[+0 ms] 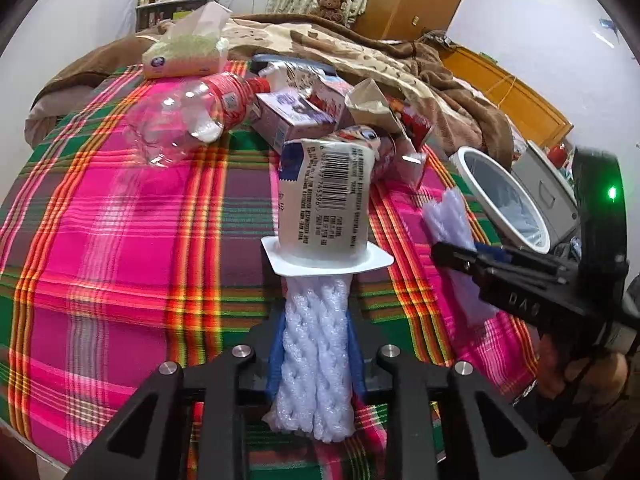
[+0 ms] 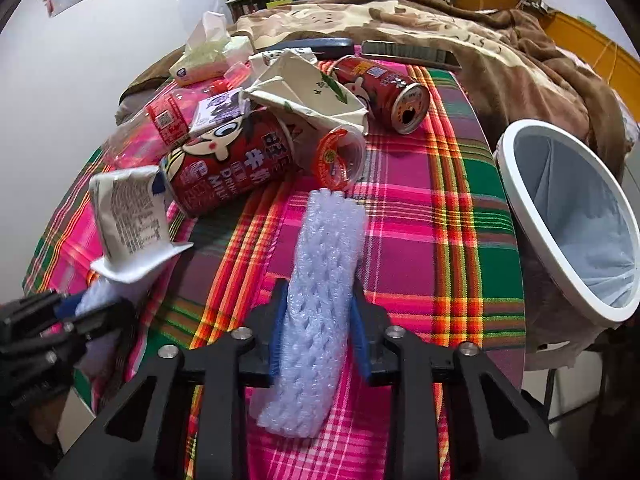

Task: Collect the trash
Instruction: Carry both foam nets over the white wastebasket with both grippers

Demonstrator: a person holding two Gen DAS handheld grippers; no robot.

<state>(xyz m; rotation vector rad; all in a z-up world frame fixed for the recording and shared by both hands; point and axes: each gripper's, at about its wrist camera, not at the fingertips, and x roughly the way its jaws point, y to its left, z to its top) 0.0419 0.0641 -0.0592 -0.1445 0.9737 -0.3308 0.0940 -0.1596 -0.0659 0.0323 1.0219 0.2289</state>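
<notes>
My left gripper (image 1: 316, 280) is shut on the rim of a white yogurt cup (image 1: 326, 200), held upside down above the plaid cloth; the cup also shows in the right wrist view (image 2: 130, 224). My right gripper (image 2: 324, 216) is shut with nothing between its foam-wrapped fingers; it also shows in the left wrist view (image 1: 448, 216). Behind lies a trash pile: a clear plastic bottle (image 1: 188, 116), a purple carton (image 1: 280, 116), a big red milk can (image 2: 232, 164), a smaller red can (image 2: 384, 92), a crumpled paper cup (image 2: 312, 92) and a small jelly cup (image 2: 338, 158). The white bin (image 2: 572, 216) stands right.
A tissue pack (image 1: 184, 54) lies at the far edge of the plaid cloth (image 1: 100, 240). A brown blanket (image 2: 500, 52) covers the bed behind, with a phone (image 2: 412, 54) and a dark case (image 2: 316, 44) on it. A grey box (image 1: 548, 188) stands beyond the bin.
</notes>
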